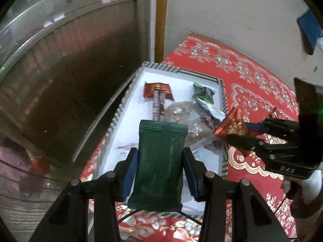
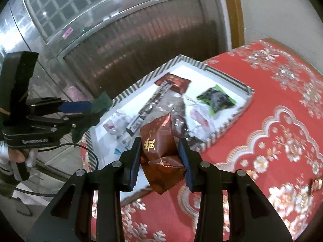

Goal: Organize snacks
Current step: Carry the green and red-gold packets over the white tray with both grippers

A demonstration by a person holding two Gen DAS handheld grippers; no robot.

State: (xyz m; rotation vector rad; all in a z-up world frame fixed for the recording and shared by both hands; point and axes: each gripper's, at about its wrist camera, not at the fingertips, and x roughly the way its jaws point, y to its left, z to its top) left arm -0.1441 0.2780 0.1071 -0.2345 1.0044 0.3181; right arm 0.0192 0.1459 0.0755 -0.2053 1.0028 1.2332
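Note:
My left gripper [image 1: 159, 154] is shut on a dark green snack packet [image 1: 160, 161] and holds it above the near end of a white tray with a striped rim [image 1: 129, 92]. My right gripper [image 2: 159, 144] is shut on a brown-red packet with gold lettering [image 2: 159, 151], held over the tray's near right edge [image 2: 232, 122]. The right gripper and its packet [image 1: 232, 128] also show at the right in the left wrist view. The tray holds a red packet [image 1: 158, 89], a long striped bar [image 1: 158, 106], a green-black packet [image 1: 202, 92] and clear wrappers [image 1: 181, 113].
The tray lies on a red tablecloth with a floral pattern [image 2: 272, 121]. A dark ribbed metal door [image 1: 80, 70] stands close behind the table's left edge. A wooden door frame [image 1: 161, 20] and a pale wall are at the back.

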